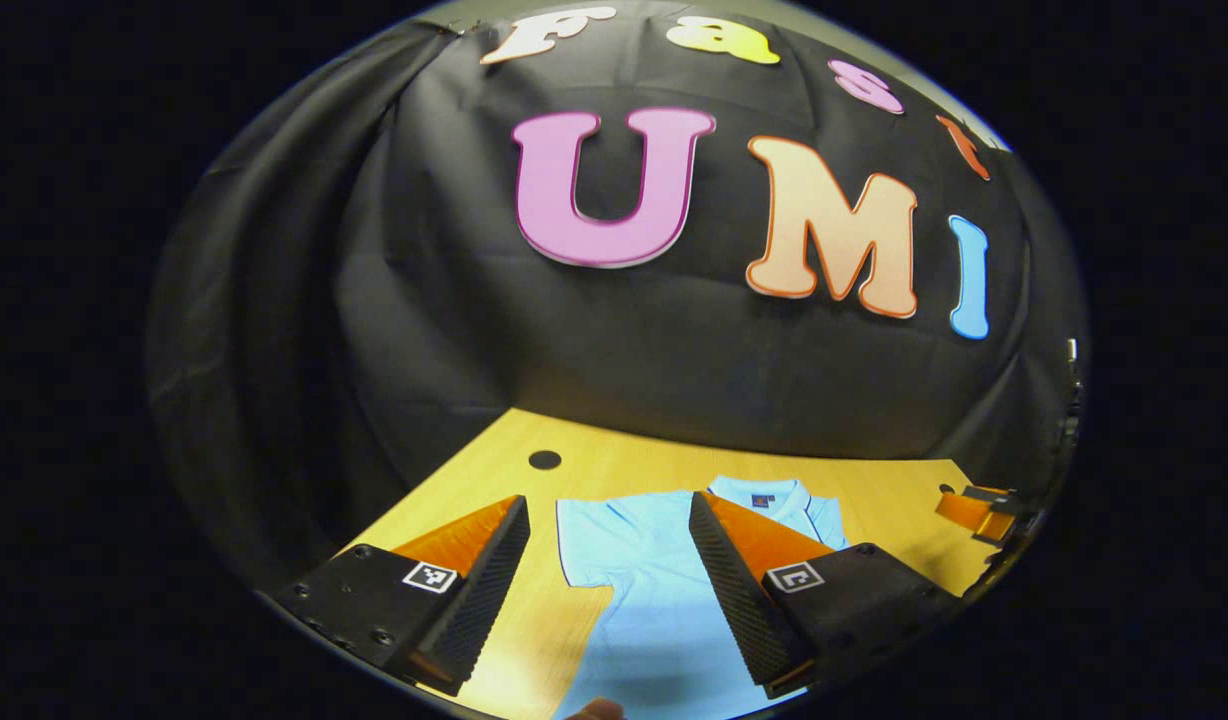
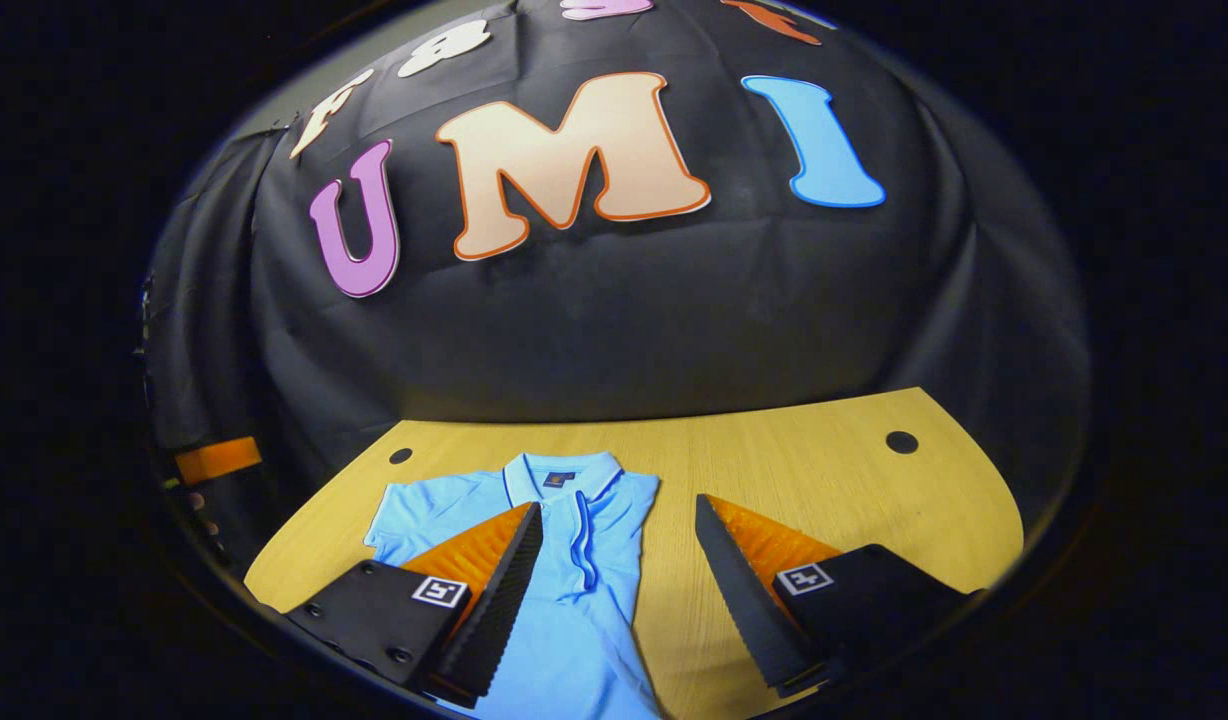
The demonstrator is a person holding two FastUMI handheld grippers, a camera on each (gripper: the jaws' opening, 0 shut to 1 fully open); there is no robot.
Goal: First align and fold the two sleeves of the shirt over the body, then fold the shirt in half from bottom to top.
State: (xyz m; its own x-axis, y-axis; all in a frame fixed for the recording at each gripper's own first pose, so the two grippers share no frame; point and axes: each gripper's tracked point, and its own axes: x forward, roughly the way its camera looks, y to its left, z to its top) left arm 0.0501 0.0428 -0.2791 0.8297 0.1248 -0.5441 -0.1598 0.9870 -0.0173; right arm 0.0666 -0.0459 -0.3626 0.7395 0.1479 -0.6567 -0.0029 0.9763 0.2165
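A light-blue polo shirt (image 1: 644,600) lies flat on the wooden table (image 1: 874,490), collar (image 1: 764,493) at the far end. Its left sleeve (image 1: 586,535) is spread out to the side. In the right gripper view the shirt (image 2: 574,610) has a straight right edge, and the sleeve on that side appears to lie over the body. My left gripper (image 1: 606,512) hovers open above the spread sleeve and chest. My right gripper (image 2: 619,508) hovers open over the shirt's right edge, one finger above the chest, the other above bare table. Neither holds anything.
The black cloth wall rises right behind the table. Round holes sit in the tabletop (image 1: 544,460) (image 2: 902,441) (image 2: 401,455). Bare wood (image 2: 824,480) stretches to the right of the shirt. The other gripper shows far off at each view's edge (image 1: 974,510) (image 2: 219,460).
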